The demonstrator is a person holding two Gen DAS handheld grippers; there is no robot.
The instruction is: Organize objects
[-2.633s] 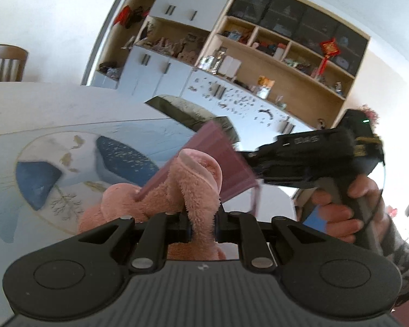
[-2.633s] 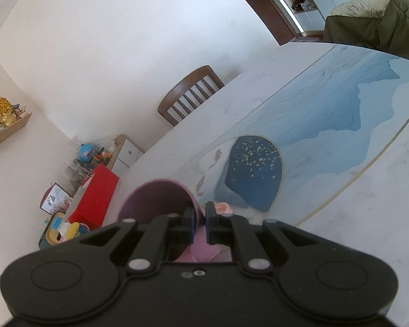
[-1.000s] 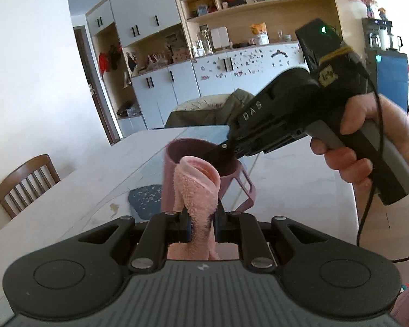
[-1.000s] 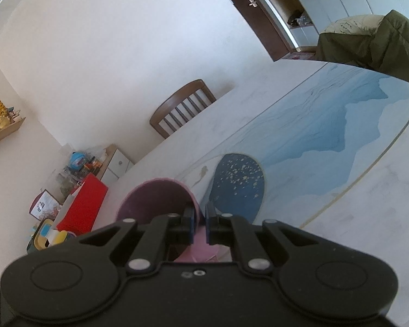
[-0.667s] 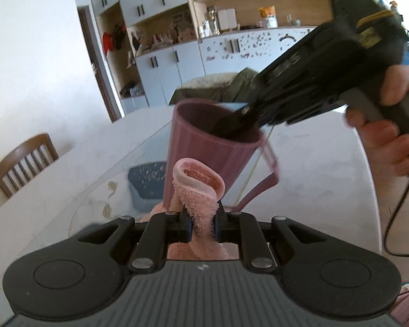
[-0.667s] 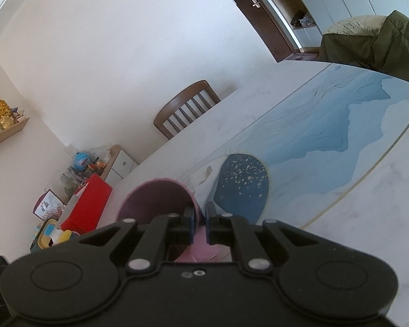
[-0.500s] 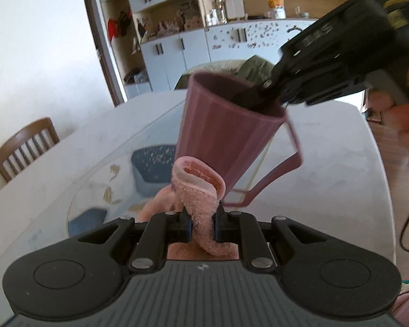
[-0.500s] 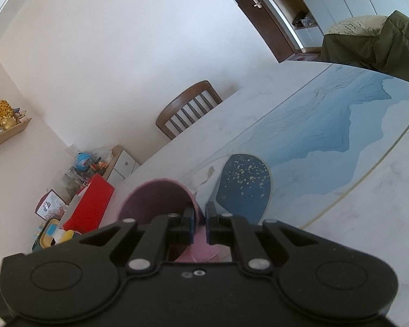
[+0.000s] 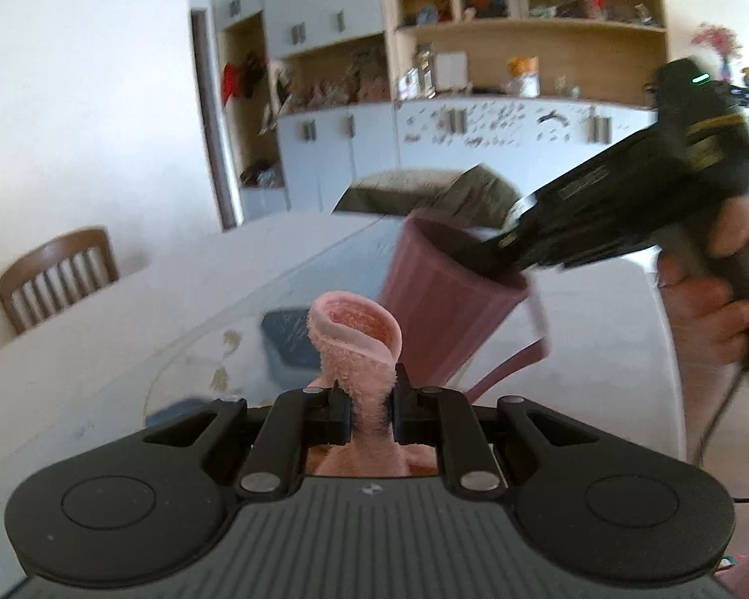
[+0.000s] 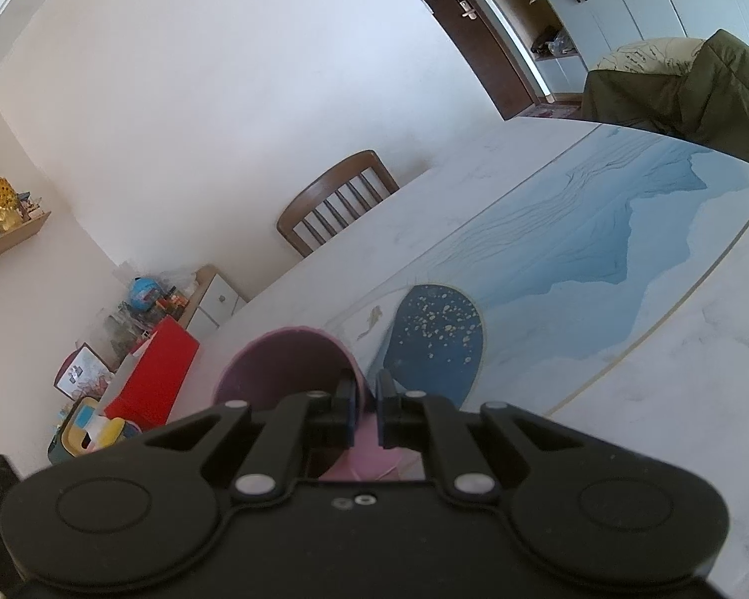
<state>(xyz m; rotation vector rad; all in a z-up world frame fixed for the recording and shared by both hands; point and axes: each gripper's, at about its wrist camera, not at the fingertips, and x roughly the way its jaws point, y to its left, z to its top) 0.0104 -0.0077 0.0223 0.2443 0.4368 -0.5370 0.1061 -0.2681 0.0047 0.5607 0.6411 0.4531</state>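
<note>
My left gripper [image 9: 367, 402] is shut on the ear of a pink plush toy [image 9: 357, 344], whose body hangs out of sight below the jaws. My right gripper [image 10: 367, 402] is shut on the rim of a mauve ribbed cup [image 10: 282, 372]. The cup [image 9: 447, 307] also shows in the left wrist view, held in the air, tilted, just right of and beyond the plush ear, its handle pointing down right. The right gripper's black body [image 9: 624, 204] and the hand on it are at the right of that view.
A white marble table [image 10: 649, 399] with a blue inlay [image 10: 574, 259] lies below both grippers. A wooden chair [image 10: 337, 199] stands at its far side. A chair draped with an olive jacket [image 10: 684, 85] is at the far end. Cabinets and shelves [image 9: 474, 100] line the back wall.
The cup has gone from lying low over the plush to upright, then risen and shifted right of the plush ear. The left gripper keeps its hold on the ear.
</note>
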